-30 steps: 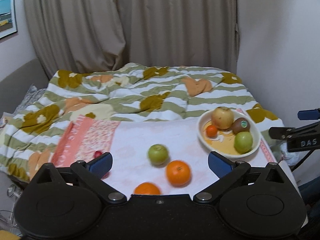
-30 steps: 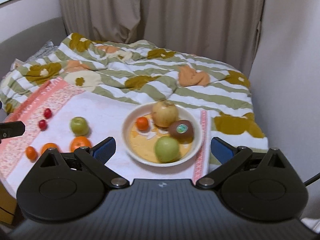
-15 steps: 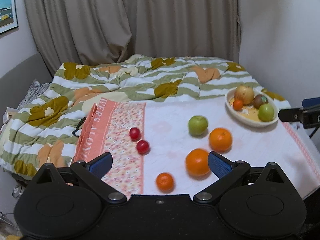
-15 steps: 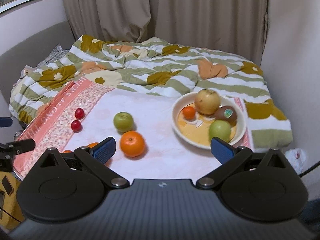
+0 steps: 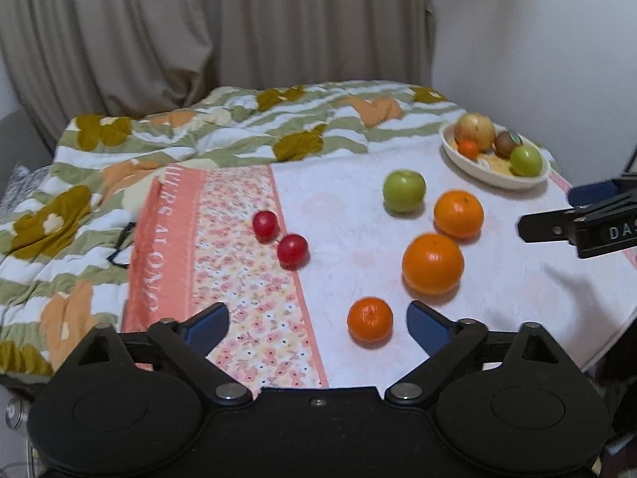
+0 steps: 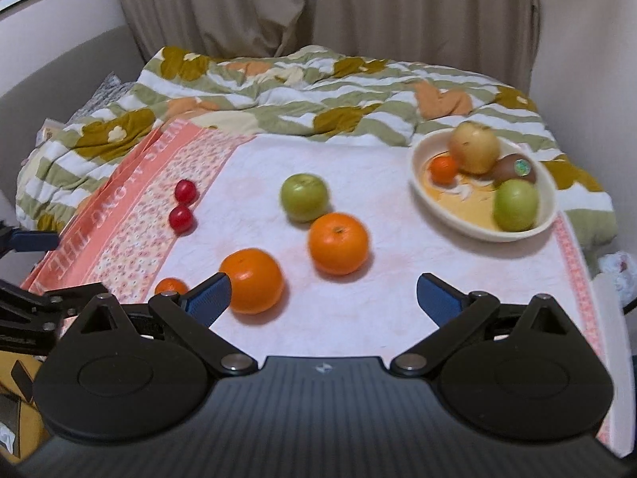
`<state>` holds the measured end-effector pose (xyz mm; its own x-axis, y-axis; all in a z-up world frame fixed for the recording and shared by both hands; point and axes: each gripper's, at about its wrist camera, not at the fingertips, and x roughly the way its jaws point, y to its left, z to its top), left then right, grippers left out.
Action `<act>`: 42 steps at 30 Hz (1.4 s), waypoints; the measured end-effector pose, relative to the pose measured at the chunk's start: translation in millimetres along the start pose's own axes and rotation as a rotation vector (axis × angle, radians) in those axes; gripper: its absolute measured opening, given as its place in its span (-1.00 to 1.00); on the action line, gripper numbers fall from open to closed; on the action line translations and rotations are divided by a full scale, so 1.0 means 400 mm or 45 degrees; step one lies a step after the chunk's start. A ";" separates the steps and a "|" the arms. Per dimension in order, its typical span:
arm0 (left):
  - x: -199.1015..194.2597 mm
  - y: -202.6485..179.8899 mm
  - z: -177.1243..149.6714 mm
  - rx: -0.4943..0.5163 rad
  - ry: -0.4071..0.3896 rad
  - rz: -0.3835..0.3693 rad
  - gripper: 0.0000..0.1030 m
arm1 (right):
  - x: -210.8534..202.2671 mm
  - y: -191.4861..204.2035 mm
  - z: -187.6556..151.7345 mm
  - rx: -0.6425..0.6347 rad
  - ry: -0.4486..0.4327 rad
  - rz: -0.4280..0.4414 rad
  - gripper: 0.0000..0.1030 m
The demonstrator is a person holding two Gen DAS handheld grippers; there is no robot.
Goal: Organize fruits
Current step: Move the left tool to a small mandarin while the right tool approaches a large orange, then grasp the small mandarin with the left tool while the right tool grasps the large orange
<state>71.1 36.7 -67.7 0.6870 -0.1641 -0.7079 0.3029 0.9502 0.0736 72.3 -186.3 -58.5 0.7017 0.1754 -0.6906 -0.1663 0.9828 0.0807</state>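
On the white and pink towel (image 5: 338,215) lie a green apple (image 5: 403,191), two oranges (image 5: 458,214) (image 5: 432,263), a small mandarin (image 5: 370,319) and two red plums (image 5: 265,226) (image 5: 292,250). A cream bowl (image 5: 469,163) at the far right holds a yellow apple, a kiwi, a green apple and a small mandarin. My left gripper (image 5: 317,324) is open and empty, just short of the mandarin. My right gripper (image 6: 324,296) is open and empty, near the oranges (image 6: 338,243) (image 6: 251,281); the bowl (image 6: 418,167) is ahead to its right.
The towel lies on a bed with a rumpled green, white and orange striped duvet (image 5: 223,135). Beige curtains (image 5: 223,28) hang behind, a white wall stands at the right. The right gripper's finger (image 5: 577,227) juts into the left wrist view.
Both grippers have pulled back and swung left. The bowl has slid toward the right of each view, and the loose fruit on the towel now fills the middle. No fruit has moved.
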 end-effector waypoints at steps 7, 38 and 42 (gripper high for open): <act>0.078 -0.004 -0.029 0.065 0.022 -0.071 0.66 | 0.074 0.057 -0.037 -0.096 0.016 0.079 1.00; 0.167 -0.113 -0.021 0.154 0.032 -0.150 -0.06 | 0.194 0.036 -0.024 -0.137 0.092 0.269 0.82; 0.180 -0.114 -0.026 0.153 0.054 -0.148 -0.06 | 0.197 0.038 -0.022 -0.146 0.095 0.277 0.81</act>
<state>99.7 -15.5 -129.3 0.6149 -0.2569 -0.7456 0.4569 0.8866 0.0713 119.1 -157.9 -118.1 0.5884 0.3732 -0.7173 -0.3883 0.9085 0.1542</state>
